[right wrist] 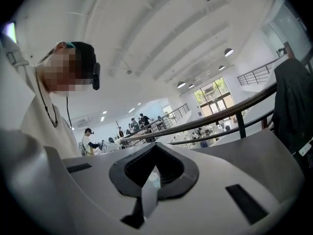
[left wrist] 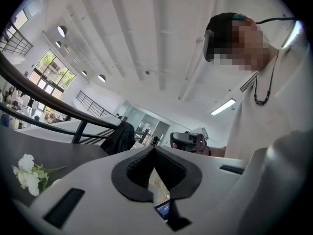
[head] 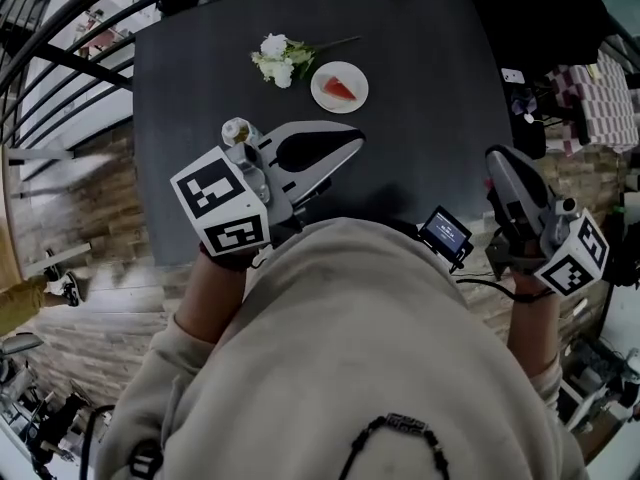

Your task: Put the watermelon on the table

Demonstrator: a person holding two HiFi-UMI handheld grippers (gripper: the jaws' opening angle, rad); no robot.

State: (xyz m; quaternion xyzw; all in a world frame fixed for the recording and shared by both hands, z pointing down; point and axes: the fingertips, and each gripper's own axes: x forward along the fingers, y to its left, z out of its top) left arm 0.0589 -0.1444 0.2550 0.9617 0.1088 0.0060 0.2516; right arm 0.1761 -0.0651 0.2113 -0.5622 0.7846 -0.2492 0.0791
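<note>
Seemingly done: red watermelon slice (head: 340, 89) is seated on round white plate (head: 320, 97) on dark bench (head: 430, 88); left claw (head: 355, 138) and right claw (head: 497, 158) are pressed together, empty.

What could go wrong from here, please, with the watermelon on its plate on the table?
1. The left gripper hangs over the table with its jaws shut, pointing roughly toward the plate. A forward push might knock it or the watermelon.
2. The flowers lie close beside the plate, so a sideways sweep could drag them.
3. The right gripper, also shut, is off the table's right edge and could clip it.
</note>
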